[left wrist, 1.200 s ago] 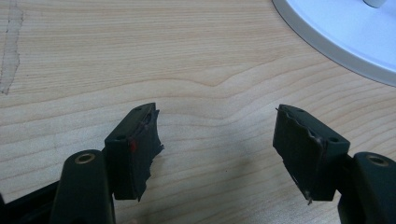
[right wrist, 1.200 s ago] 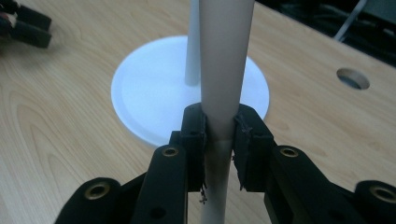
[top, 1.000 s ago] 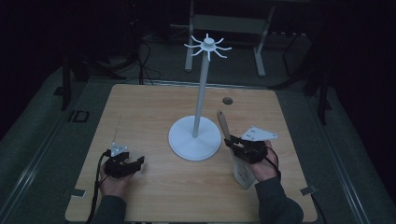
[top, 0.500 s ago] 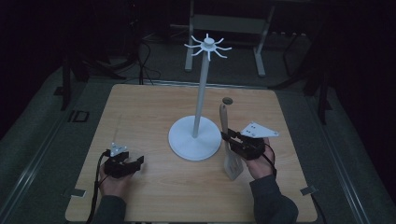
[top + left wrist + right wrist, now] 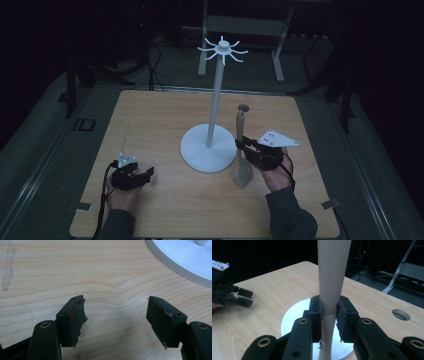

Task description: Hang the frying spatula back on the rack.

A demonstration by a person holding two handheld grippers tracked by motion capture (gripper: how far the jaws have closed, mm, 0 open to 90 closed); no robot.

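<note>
A pale wooden spatula (image 5: 240,131) stands nearly upright at the right of the table, blade (image 5: 243,175) down by the tabletop. My right gripper (image 5: 242,145) is shut on its handle (image 5: 333,277), the pads pressing on both sides. My right gripper (image 5: 329,308) faces the white hook stand. The stand's pole (image 5: 215,110) rises from a round base (image 5: 200,150) to a ring of hooks (image 5: 222,50). My left gripper (image 5: 145,175) rests low at the front left, open. Between the spread jaws of my left gripper (image 5: 116,315) lies only bare wood.
The wooden table (image 5: 150,120) carries a pale scuff mark (image 5: 8,267) at the left and a round hole (image 5: 401,314) at the far right. The stand's base (image 5: 185,257) lies just beyond the left gripper. Dark floor, cables and a metal frame (image 5: 240,25) lie behind.
The spatula has swung from a slant to nearly upright in the right gripper, its blade moving left toward the stand's base. The left gripper has stayed put.
</note>
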